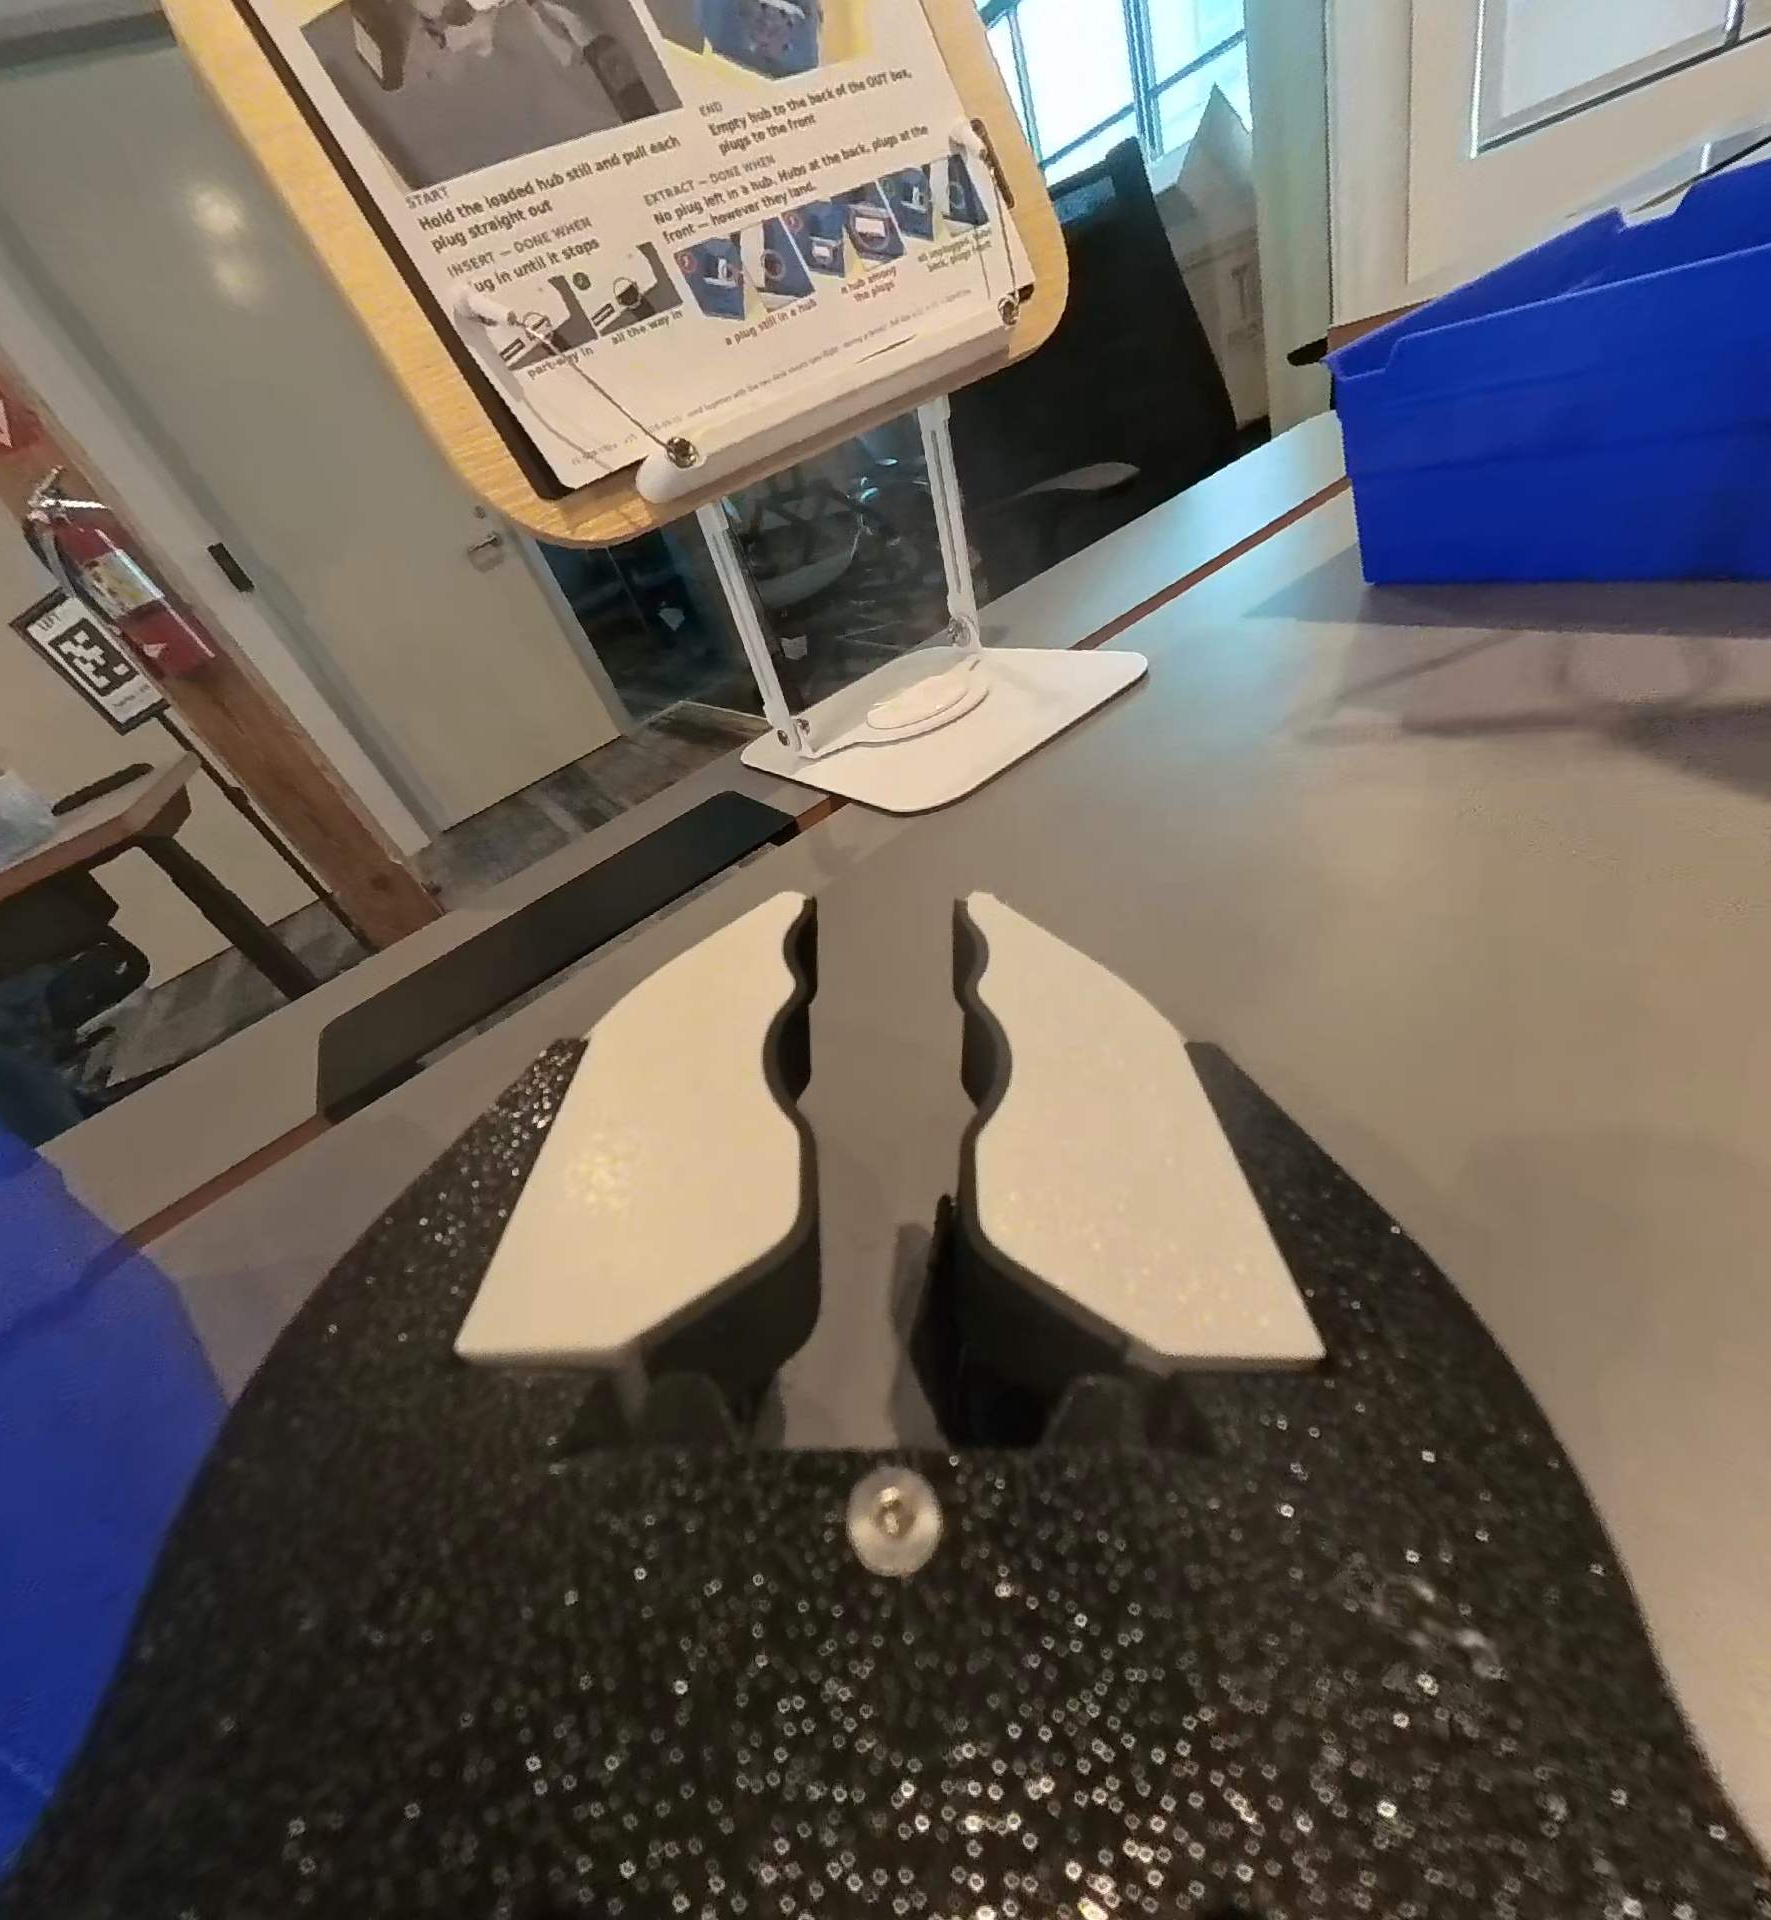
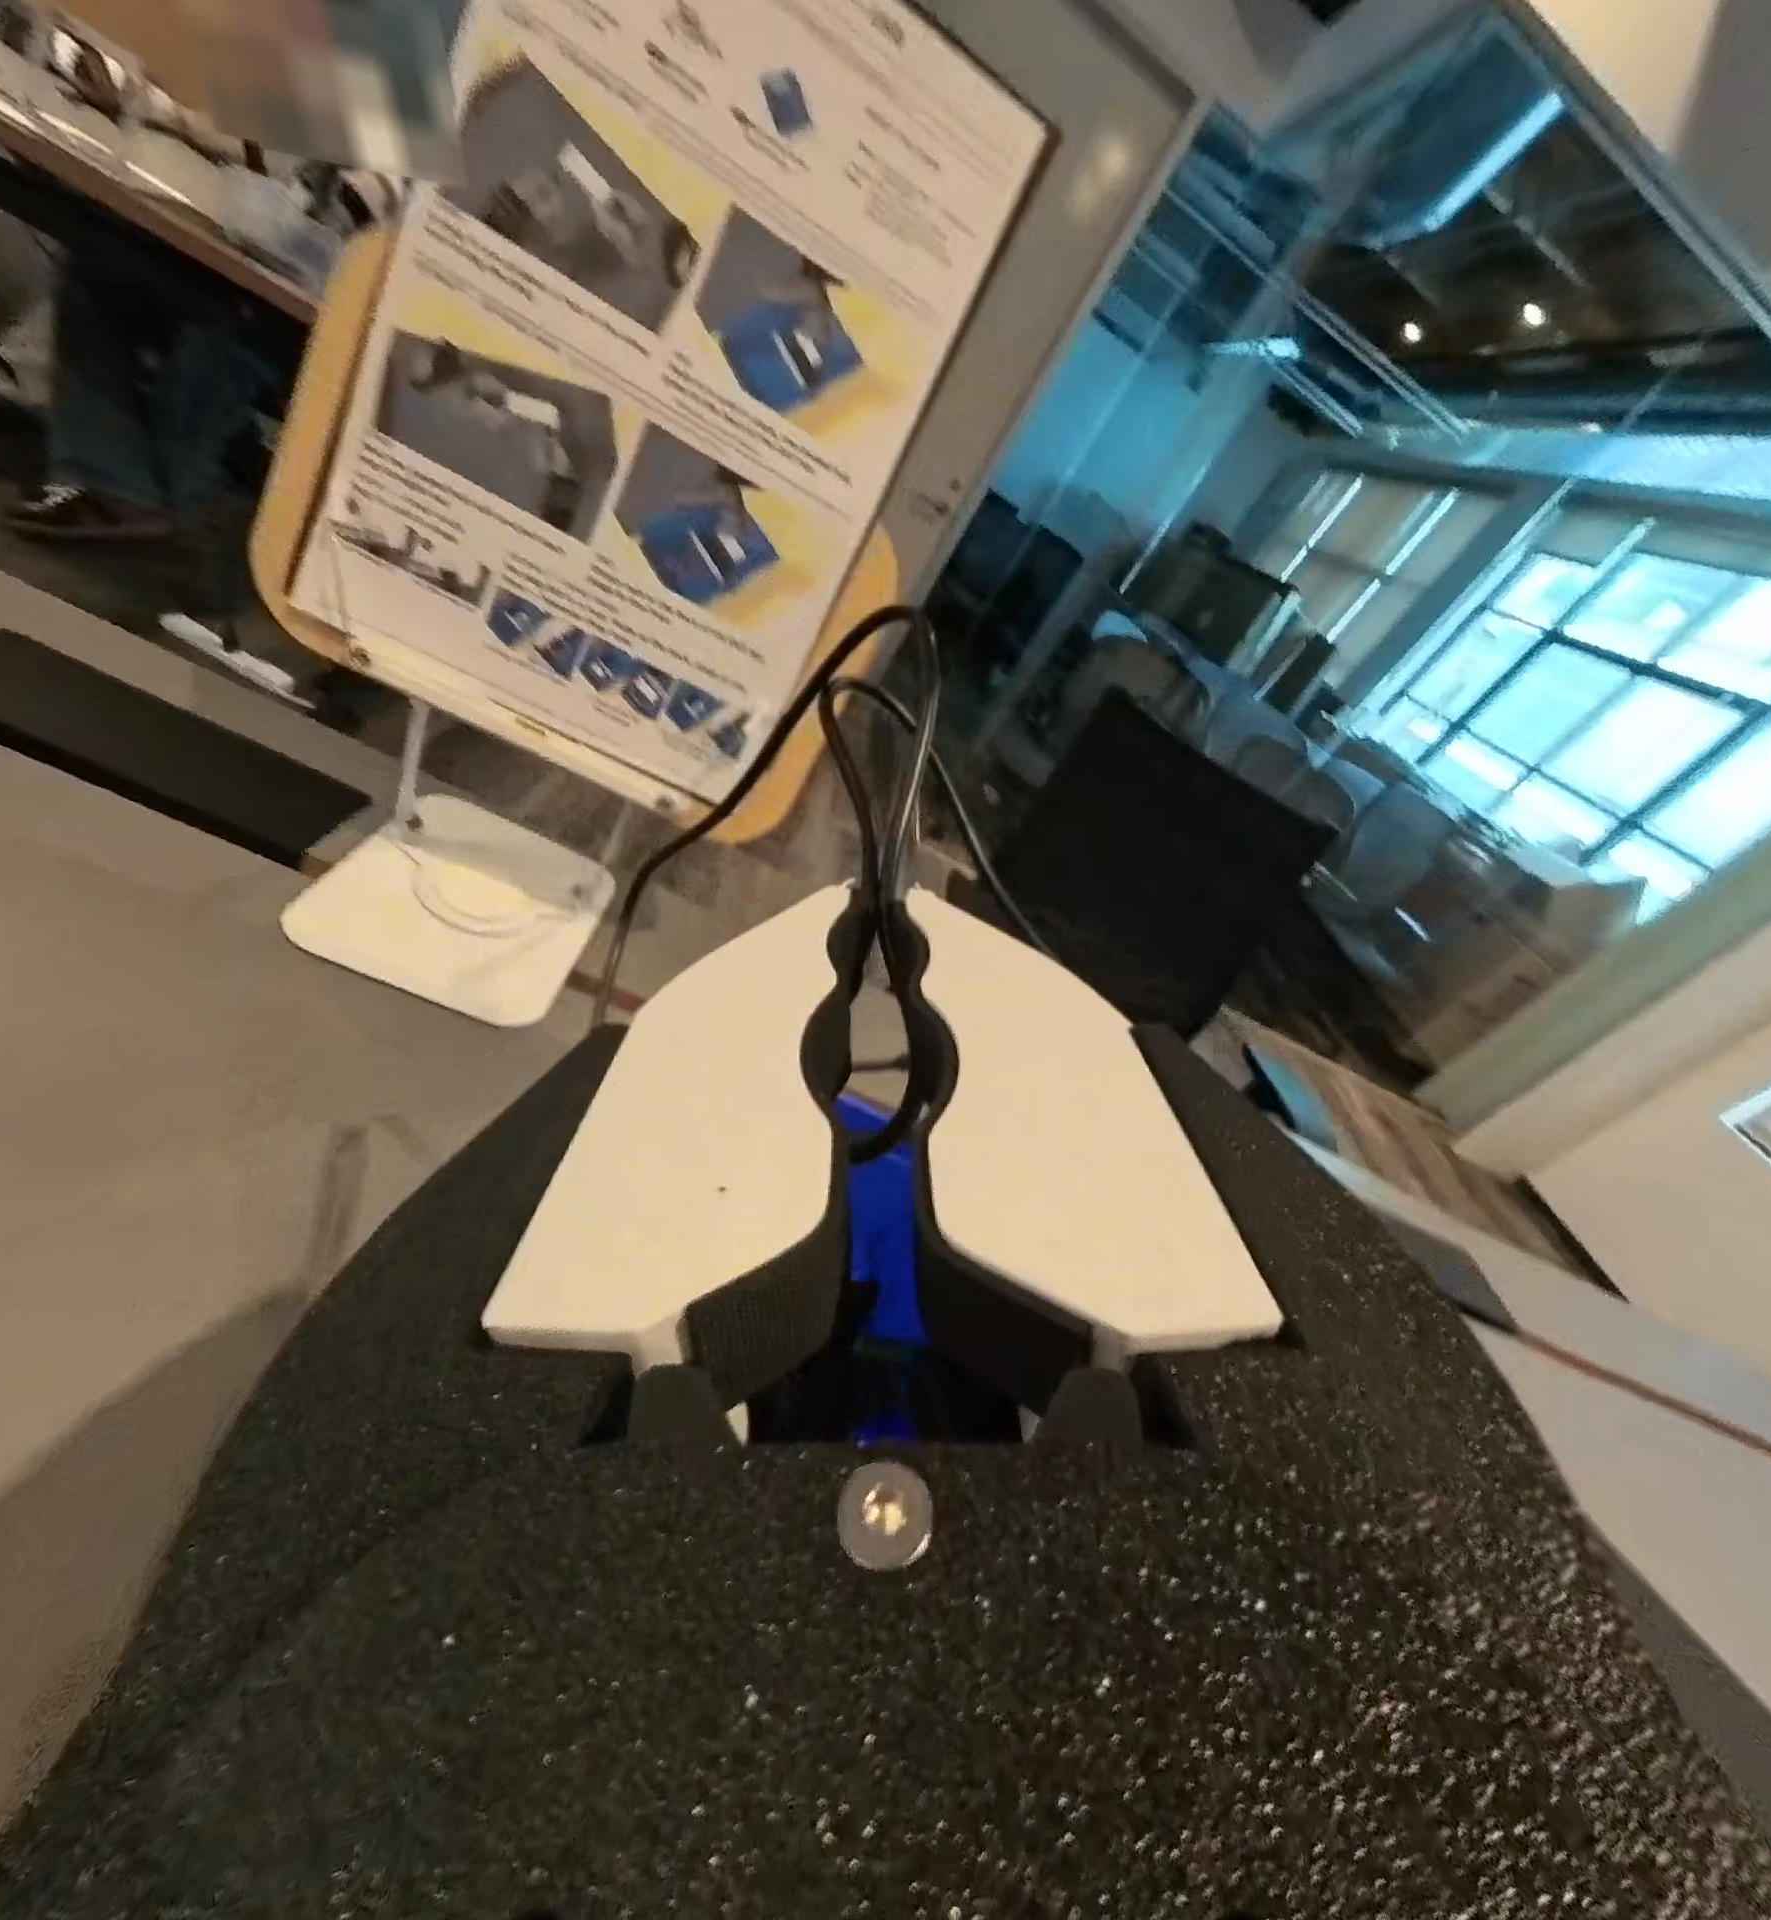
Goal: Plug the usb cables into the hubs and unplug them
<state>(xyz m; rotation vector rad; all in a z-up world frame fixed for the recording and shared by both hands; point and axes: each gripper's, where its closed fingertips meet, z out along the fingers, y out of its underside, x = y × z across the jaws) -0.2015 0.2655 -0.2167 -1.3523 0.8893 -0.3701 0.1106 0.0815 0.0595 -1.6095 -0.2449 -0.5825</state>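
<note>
1. While the right gripper (image 2: 886, 894) pinches a thin black cable (image 2: 865, 748) at its fingertips, no hub is visible.
2. The left gripper (image 1: 886, 920) is released and empty above the grey table (image 1: 1380, 883).
3. Better to grasp the plug itself, I think, because a loop bends.

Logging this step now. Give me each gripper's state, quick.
Left gripper: open, holding nothing, over the grey table.
Right gripper: shut on the black cable, looped above the fingertips.
</note>
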